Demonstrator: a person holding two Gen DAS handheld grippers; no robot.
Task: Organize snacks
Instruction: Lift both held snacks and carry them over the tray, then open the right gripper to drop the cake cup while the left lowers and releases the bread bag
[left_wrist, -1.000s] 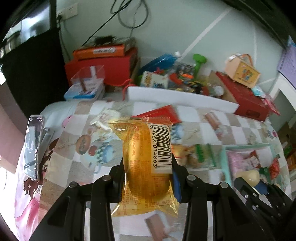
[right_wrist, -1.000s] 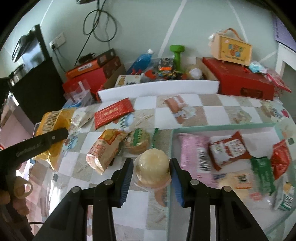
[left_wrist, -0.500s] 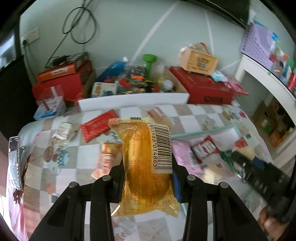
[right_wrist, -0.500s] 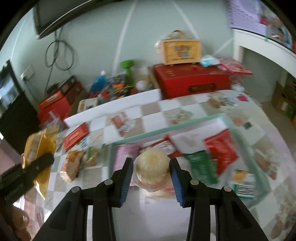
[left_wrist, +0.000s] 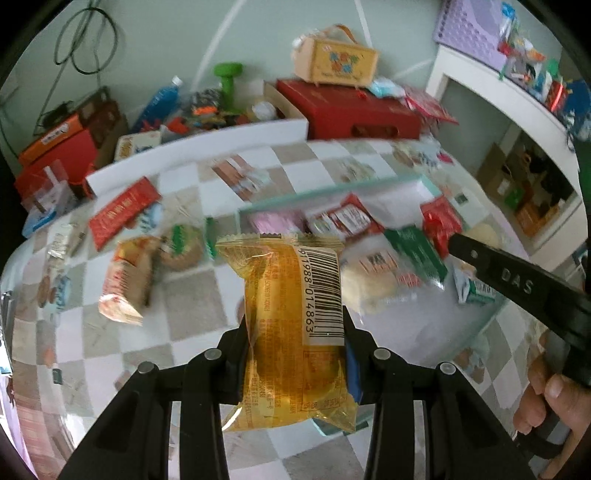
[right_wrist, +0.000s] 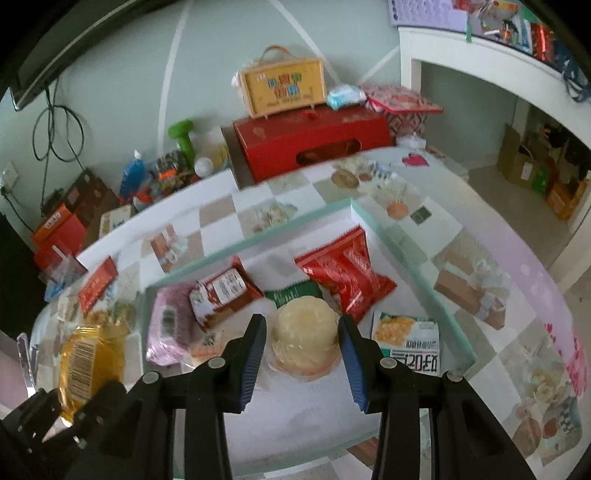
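Observation:
My left gripper is shut on a yellow snack packet with a barcode and holds it upright above the checkered table, left of the mint-rimmed tray. The packet also shows in the right wrist view. My right gripper is over the tray, shut on a pale round jelly cup. In the tray lie red packets, a pink packet, a green packet and a corn-picture packet.
Loose snacks lie on the table left of the tray: an orange bun packet, a round biscuit packet and a flat red packet. Red boxes, a yellow carry case, a green dumbbell and clutter line the back wall.
Both grippers have swung right with their loads. The right gripper with the jelly cup now sits further over the tray; the left gripper's packet has come closer to the tray's left end.

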